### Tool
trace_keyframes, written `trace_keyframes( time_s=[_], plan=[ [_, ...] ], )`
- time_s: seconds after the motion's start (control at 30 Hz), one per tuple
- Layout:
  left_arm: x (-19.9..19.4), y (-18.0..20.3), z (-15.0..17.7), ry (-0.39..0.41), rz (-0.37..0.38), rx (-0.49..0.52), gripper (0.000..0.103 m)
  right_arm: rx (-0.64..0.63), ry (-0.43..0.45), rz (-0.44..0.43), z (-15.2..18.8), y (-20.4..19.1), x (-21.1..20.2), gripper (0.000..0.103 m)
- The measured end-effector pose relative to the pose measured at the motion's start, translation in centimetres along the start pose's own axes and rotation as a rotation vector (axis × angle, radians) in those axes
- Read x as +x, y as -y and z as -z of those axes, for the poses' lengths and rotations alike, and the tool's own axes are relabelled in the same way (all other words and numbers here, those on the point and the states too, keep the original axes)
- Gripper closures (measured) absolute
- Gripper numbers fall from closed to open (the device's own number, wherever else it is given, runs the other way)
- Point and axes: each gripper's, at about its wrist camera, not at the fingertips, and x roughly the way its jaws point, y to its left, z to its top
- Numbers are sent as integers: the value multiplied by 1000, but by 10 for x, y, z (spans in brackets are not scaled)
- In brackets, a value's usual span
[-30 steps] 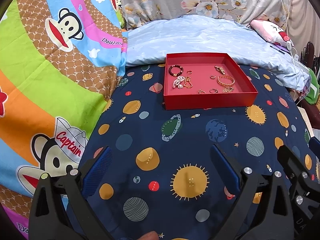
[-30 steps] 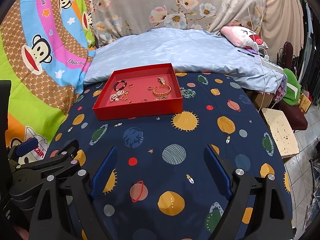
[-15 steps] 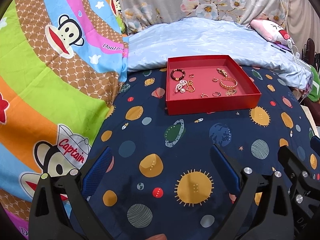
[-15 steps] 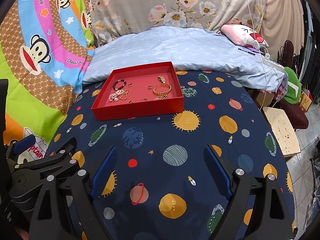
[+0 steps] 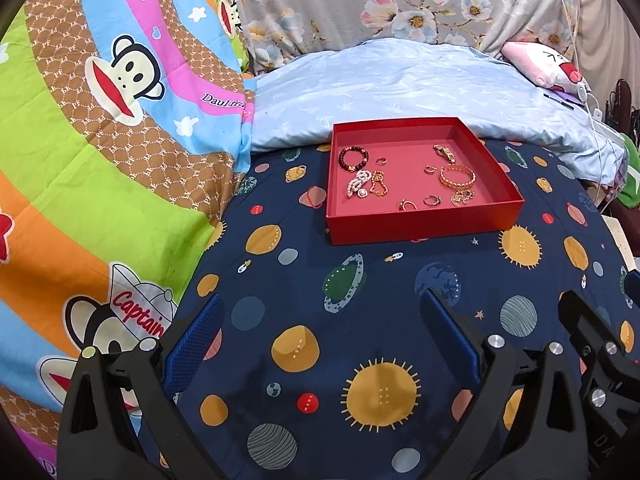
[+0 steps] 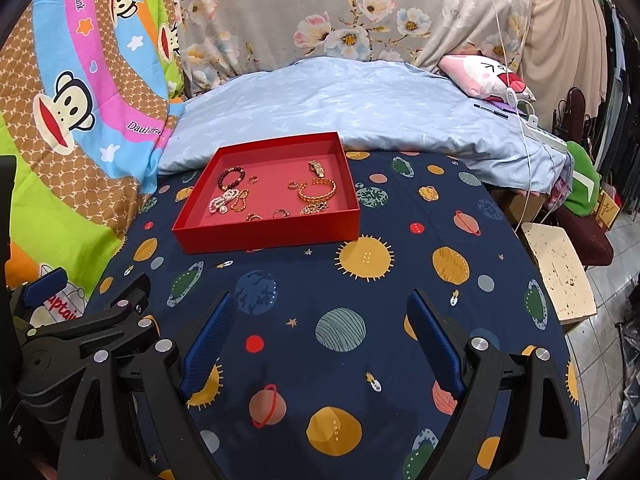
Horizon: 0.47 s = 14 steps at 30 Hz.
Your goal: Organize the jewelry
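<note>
Both tongs (image 5: 320,334) (image 6: 322,332) wide apart (empty), above bedsheet (image 6: 400,292)

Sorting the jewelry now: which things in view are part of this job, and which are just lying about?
Part of the job:
- red tray
- dark bead bracelet
- pearl piece
- gold bangle
- small rings
- left gripper and right gripper, both open and empty

Just lying about:
- pink plush pillow
- pale blue quilt
- cartoon monkey blanket
- white cable
</note>
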Motion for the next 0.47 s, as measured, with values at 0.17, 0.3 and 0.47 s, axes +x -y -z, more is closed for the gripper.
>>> trace_keyframes(
  time_s=[0.17, 0.3, 0.47],
  plan=[
    [2, 1, -2, 11, -20, -8, 7, 5, -3, 1, -2, 1, 3, 17],
    [4, 1, -3, -1, -4, -9, 7, 11, -4, 0, -3, 2, 5, 17],
    [5, 1, -4, 4, 4, -3, 7, 13, 0, 7, -2, 2, 5, 17]
  ],
)
